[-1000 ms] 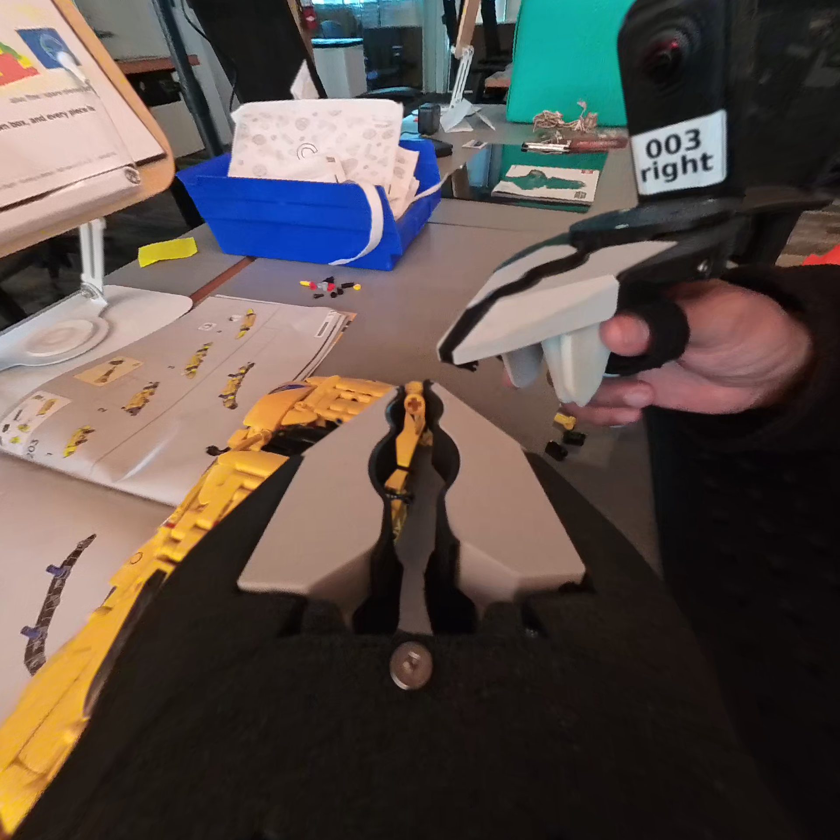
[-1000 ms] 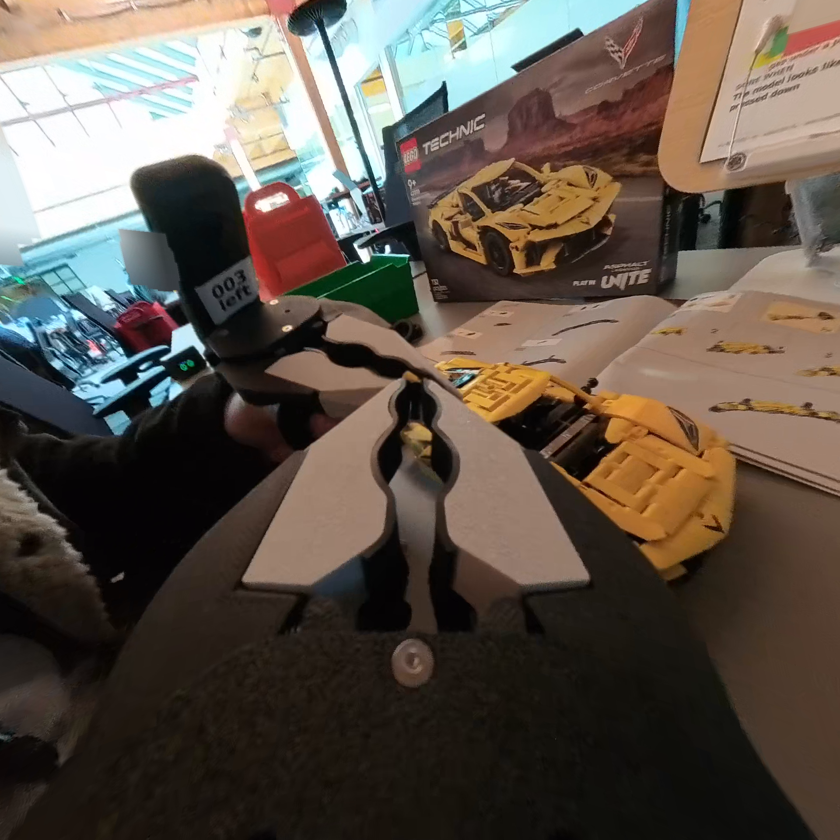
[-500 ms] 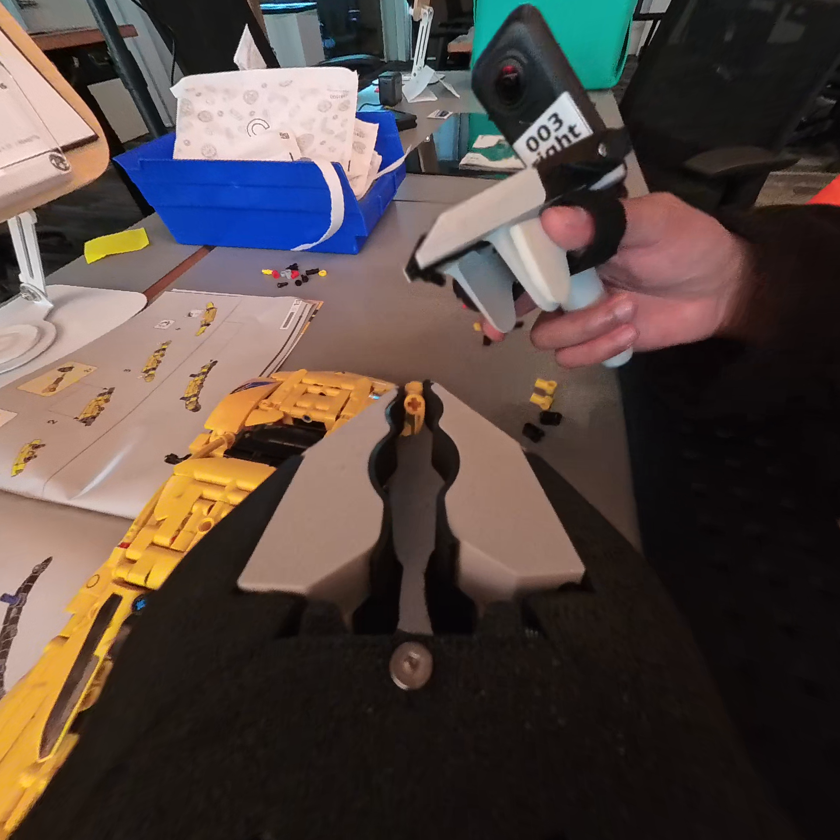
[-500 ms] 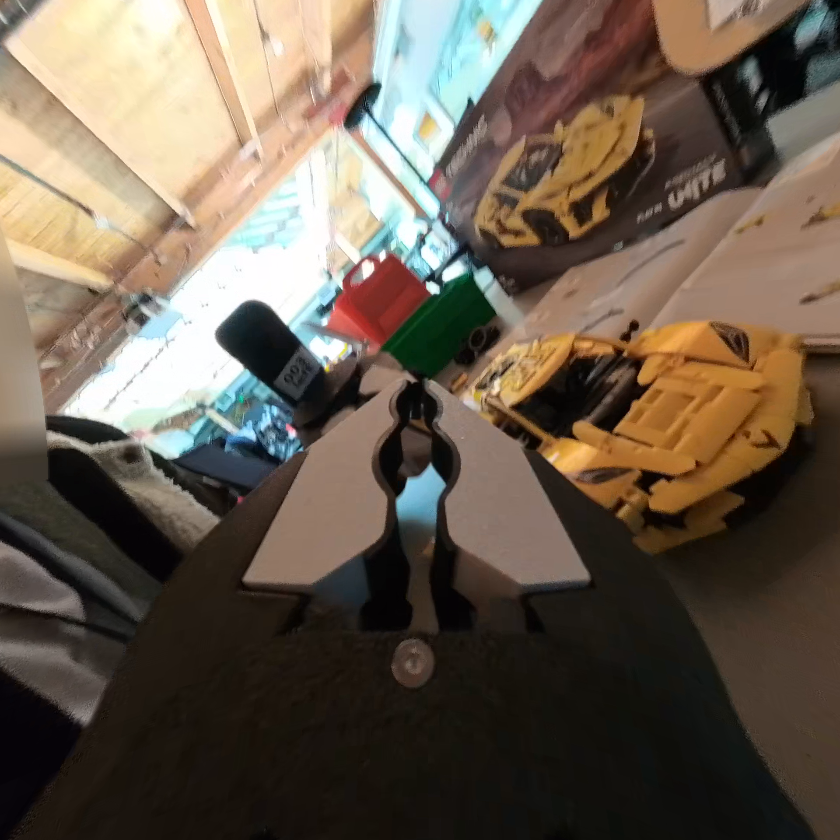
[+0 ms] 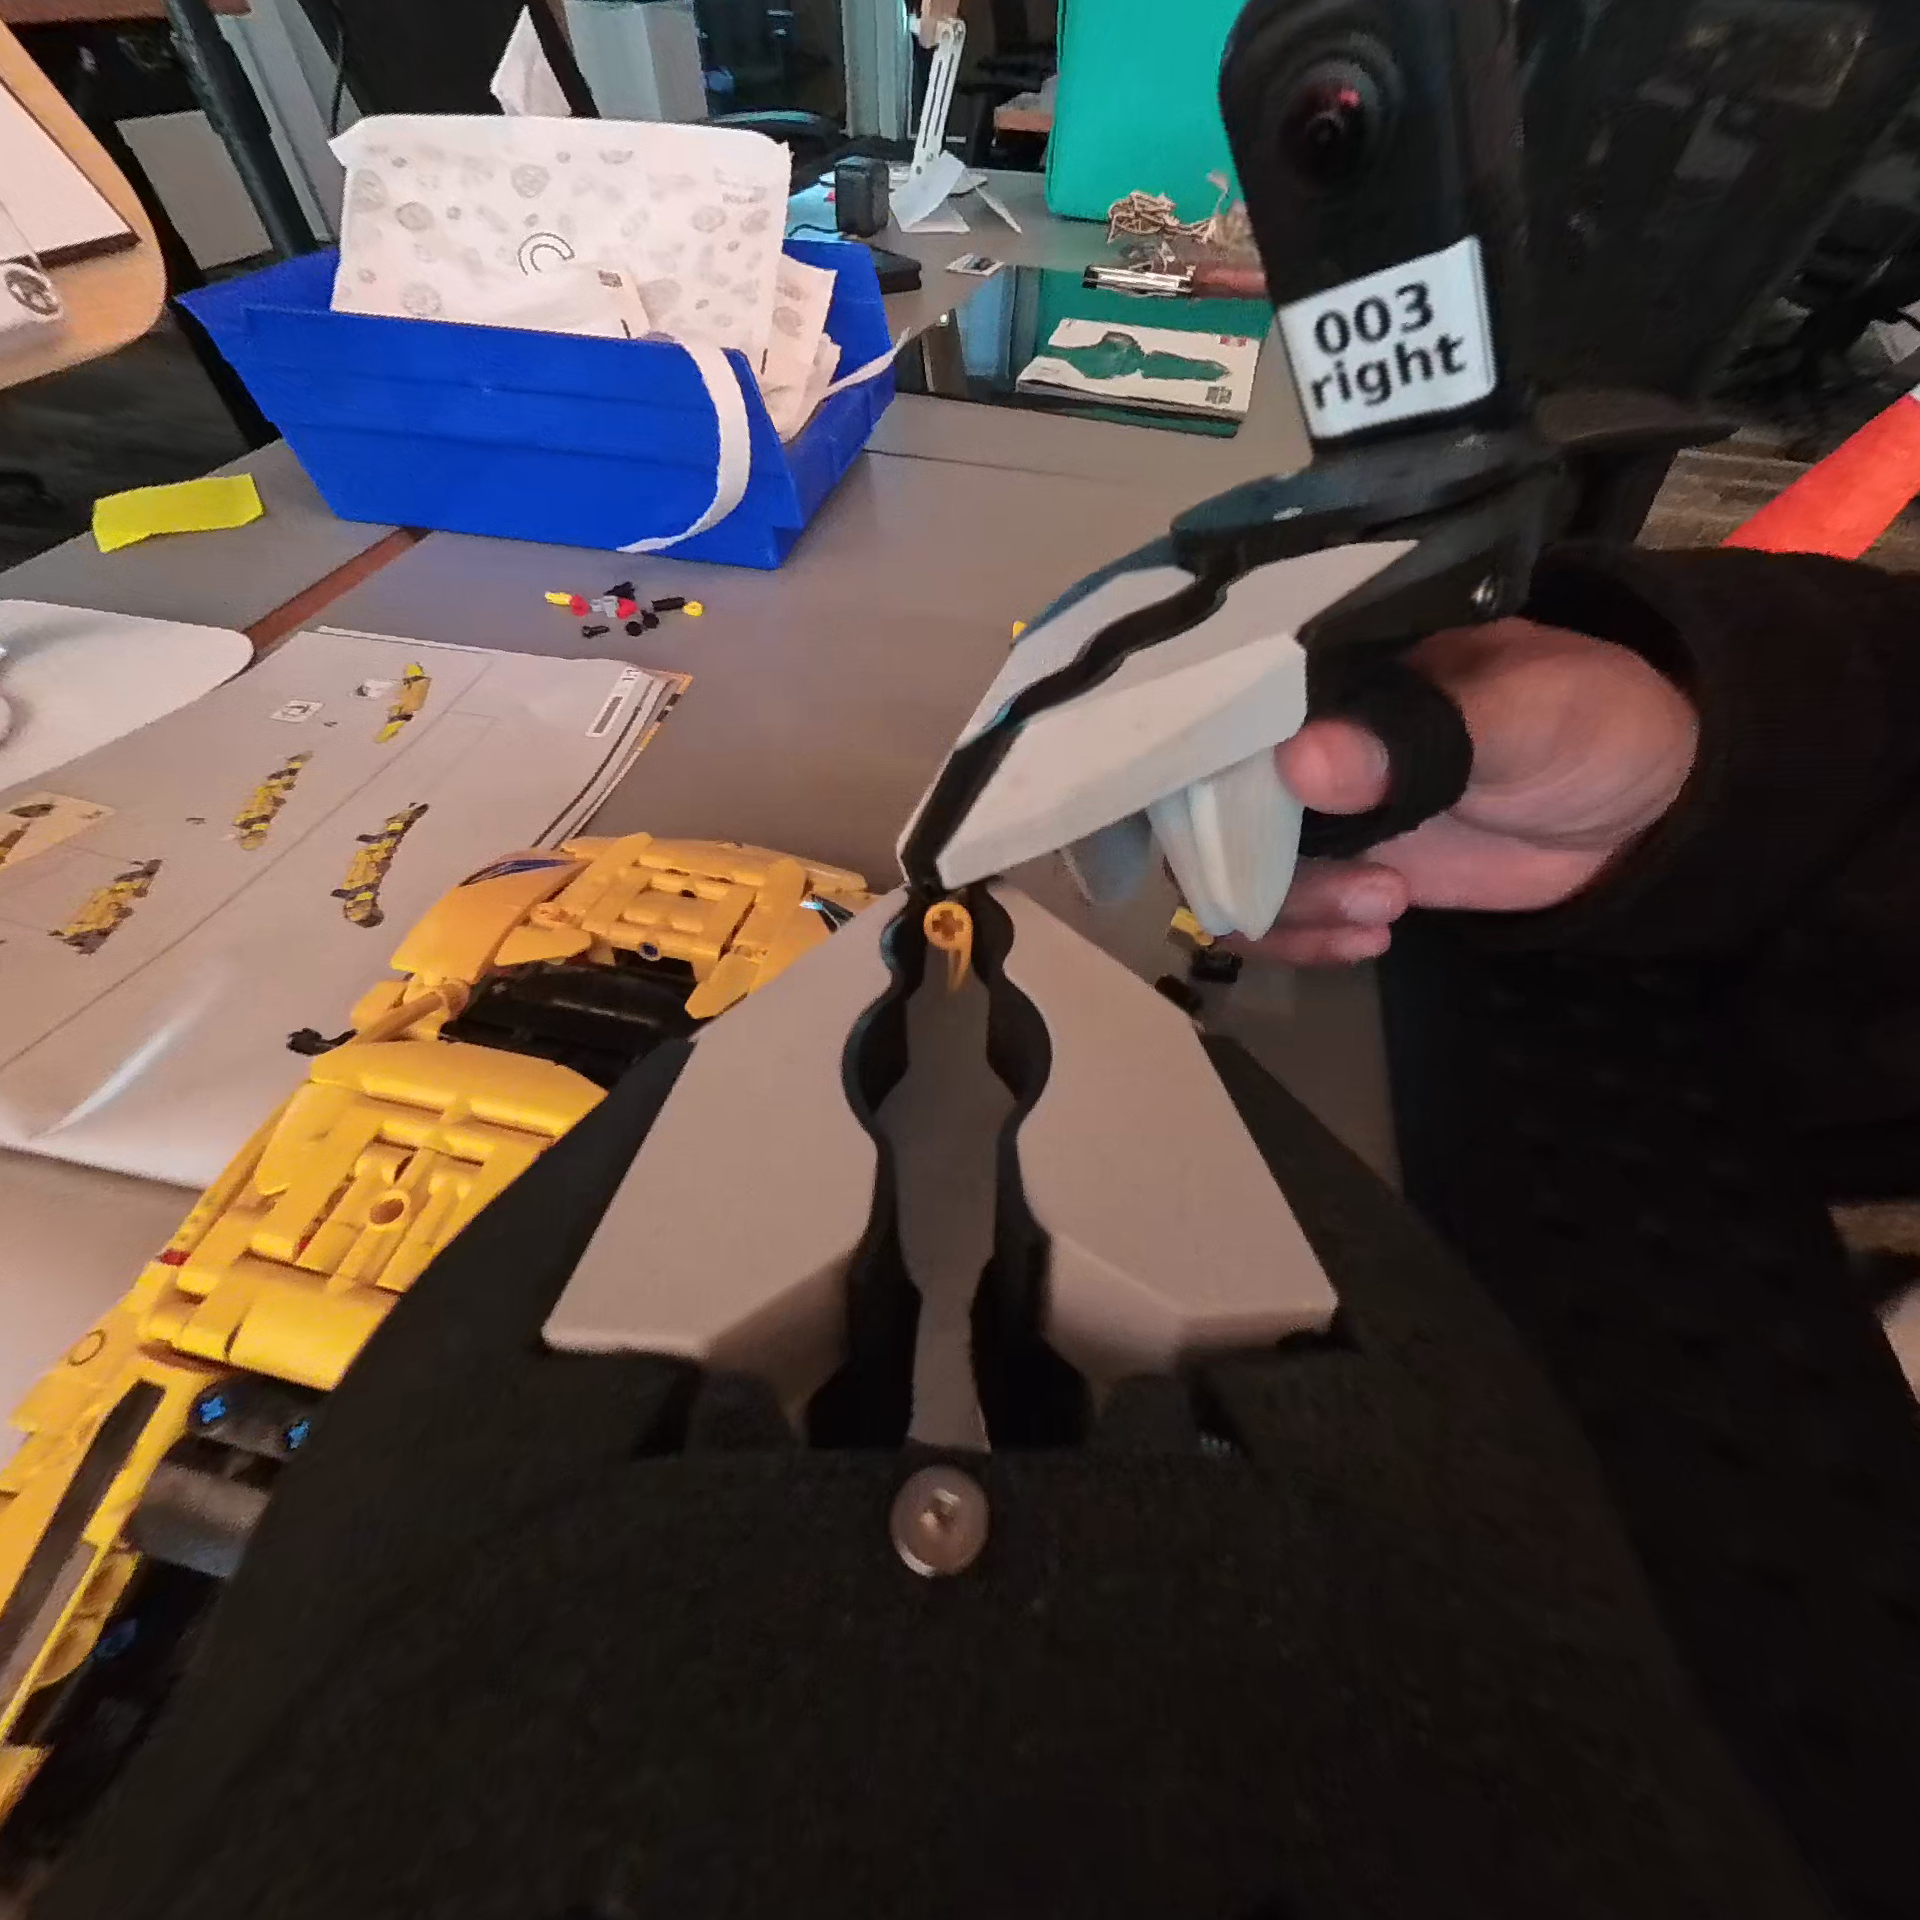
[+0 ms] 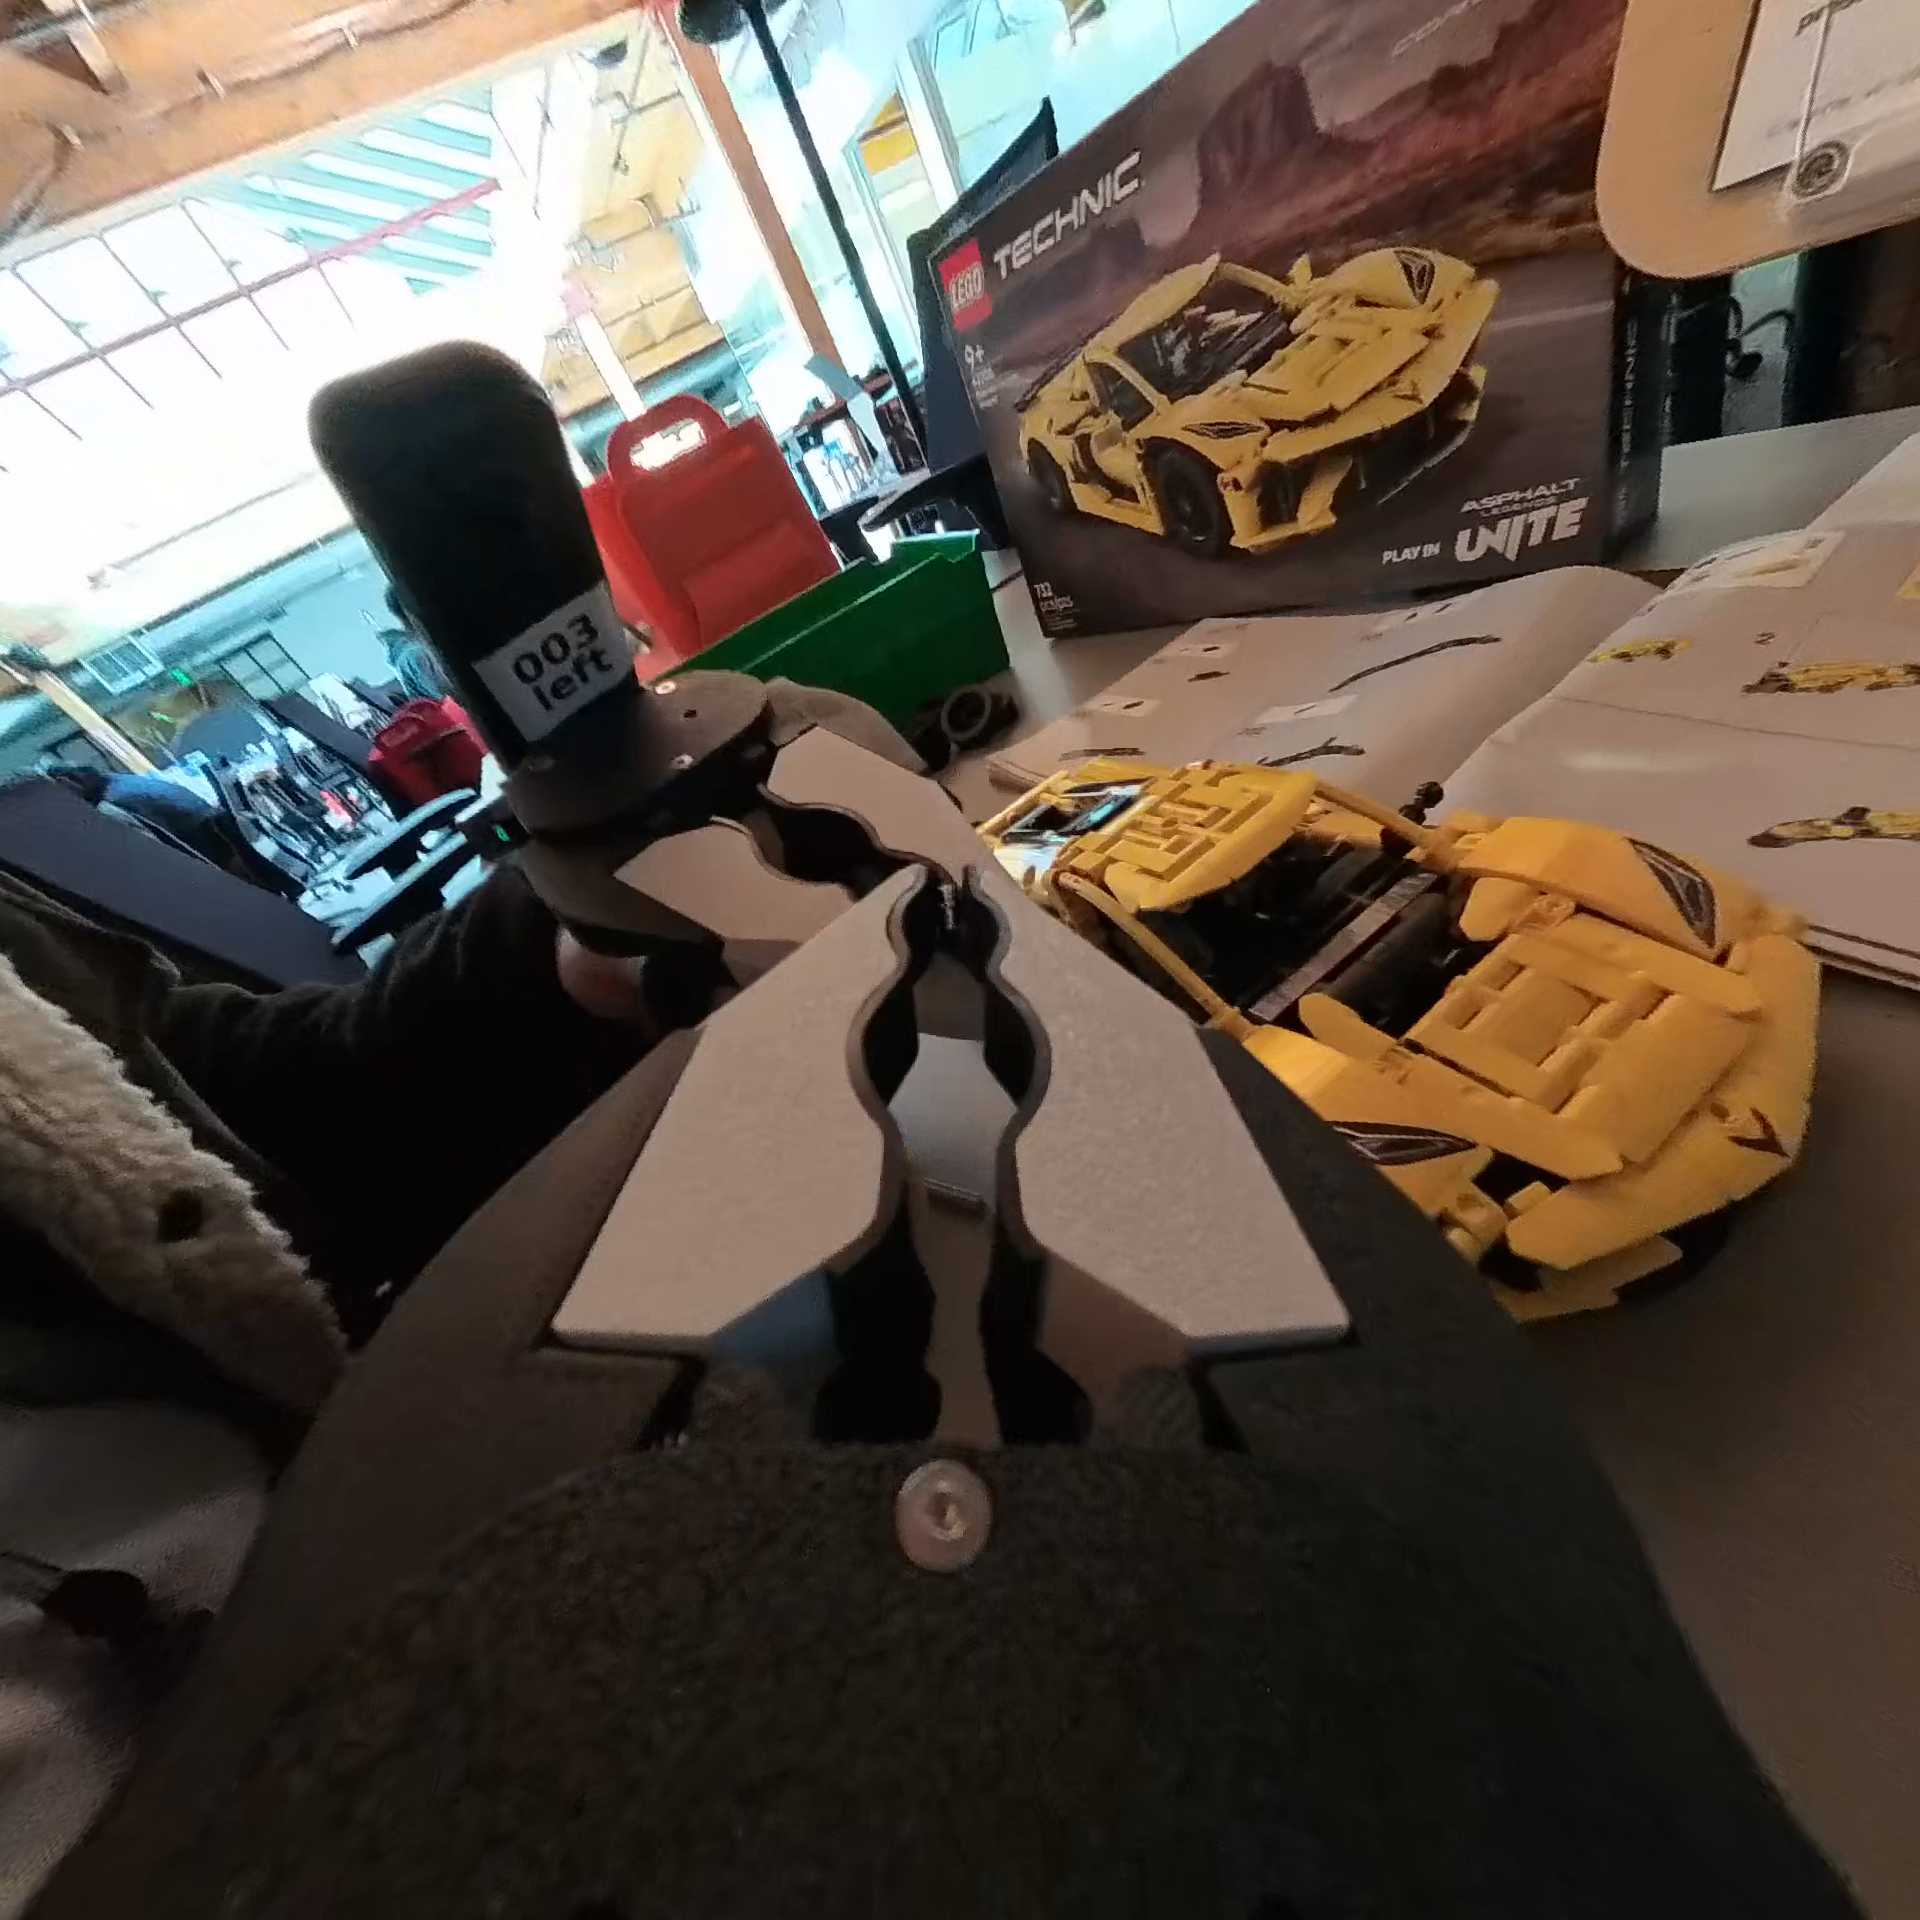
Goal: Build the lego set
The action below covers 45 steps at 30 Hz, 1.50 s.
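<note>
My left gripper (image 5: 948, 920) is shut on a small yellow Lego piece (image 5: 948, 935) with a cross hole, held above the table beside the yellow Lego car (image 5: 488, 1049). My right gripper (image 5: 923, 878) comes in from the right, held by a hand, with its jaws together and its tip touching the left gripper's tip. In the right wrist view my right gripper (image 6: 948, 896) is shut, with something small and dark at its tips that I cannot identify. The left gripper's fingers (image 6: 717, 873) lie just behind it. The car (image 6: 1455, 997) sits to the right.
An open instruction booklet (image 5: 260, 831) lies left of the car. A blue bin (image 5: 499, 426) with paper bags stands at the back, loose small parts (image 5: 623, 608) in front of it. The set's box (image 6: 1299, 364) and a green bin (image 6: 862, 634) stand behind the car. Both grippers' tips are close together, under 4 cm apart.
Half a second ago my right gripper was lifted and tilted away. It has come back down and now meets the left gripper's tip. The left gripper still holds the yellow piece.
</note>
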Tool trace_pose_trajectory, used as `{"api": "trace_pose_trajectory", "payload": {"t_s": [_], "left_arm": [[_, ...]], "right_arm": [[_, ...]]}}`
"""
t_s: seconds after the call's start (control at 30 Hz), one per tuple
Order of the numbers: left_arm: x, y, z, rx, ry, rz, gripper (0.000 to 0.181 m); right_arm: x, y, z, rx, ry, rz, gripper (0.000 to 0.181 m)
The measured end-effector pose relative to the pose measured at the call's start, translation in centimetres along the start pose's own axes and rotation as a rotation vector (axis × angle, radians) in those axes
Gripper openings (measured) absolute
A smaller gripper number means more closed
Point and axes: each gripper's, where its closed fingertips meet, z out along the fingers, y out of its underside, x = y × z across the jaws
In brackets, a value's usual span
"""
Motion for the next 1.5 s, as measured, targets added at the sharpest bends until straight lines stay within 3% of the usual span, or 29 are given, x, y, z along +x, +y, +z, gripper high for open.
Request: {"api": "trace_pose_trajectory", "payload": {"t_s": [0.17,0.5,0.7,0.87,1.03,1.17,1.27,1.5], "left_arm": [[0.1,0.1,0.1,-0.014,-0.039,0.099,0.007],[0.9,-2.3,-0.8,0.152,0.112,-0.133,0.007],[1.0,-2.8,-1.1,0.179,0.121,-0.126,0.007],[0.7,-2.5,-1.2,0.169,0.103,-0.108,0.007],[-2.4,-1.7,-2.3,0.112,-0.028,-0.048,0.007],[-4.5,-1.9,-3.5,0.123,-0.111,-0.052,0.007],[-5.9,-1.8,-4.4,0.123,-0.17,-0.036,0.007],[-6.4,-1.4,-4.2,0.121,-0.179,-0.06,0.007]], "right_arm": [[-0.2,0.3,-0.2,-0.075,-0.014,-0.051,0.005],[-1.4,-1.4,-0.7,-0.032,-0.105,-0.008,0.017],[-1.2,-2.1,-1.6,-0.027,-0.099,-0.062,0.02],[-0.7,-1.4,-1.9,-0.081,-0.077,-0.109,0.015],[2.4,-3.8,-5.4,-0.048,0.054,-0.158,0.015],[6.0,-0.4,-8.4,-0.289,0.224,-0.308,0.018],[6.6,2.6,-9.4,-0.433,0.227,-0.293,0.021],[4.9,8.9,-5.3,-0.647,0.171,-0.422,0.026]]}}
